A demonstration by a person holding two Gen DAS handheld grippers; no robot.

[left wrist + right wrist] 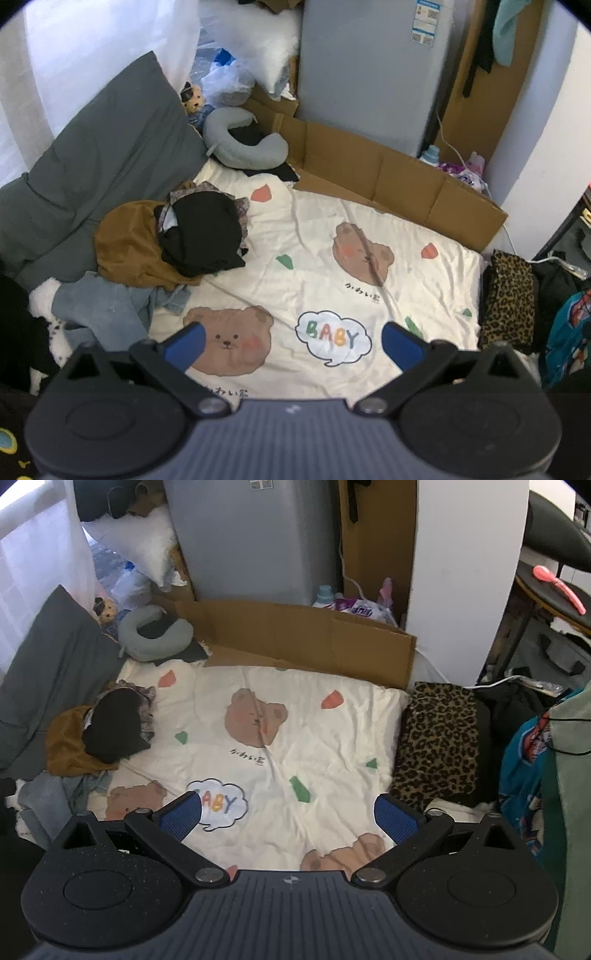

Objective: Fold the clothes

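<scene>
Clothes (166,243) lie in a loose heap at the left edge of the cream bear-print quilt (332,277); a black garment (203,236) sits on top, draped over a mustard-brown one (129,243), with a frilled patterned piece peeking out behind and pale blue denim (99,306) spilling toward the near left corner; a folded leopard-print garment (439,738) rests along the quilt's right edge, touching it; the grey pillow (107,147) leans behind the heap, and a grey neck pillow (243,140) lies at the far left corner beside the flattened cardboard (388,173) that runs along the far edge; the left gripper (291,343) hangs over the near edge with its blue pads spread wide and nothing between them; the right gripper (288,814) likewise hangs over the near edge, fingers released and empty, the quilt's "BABY" bubble (218,803) just beside its left pad.
</scene>
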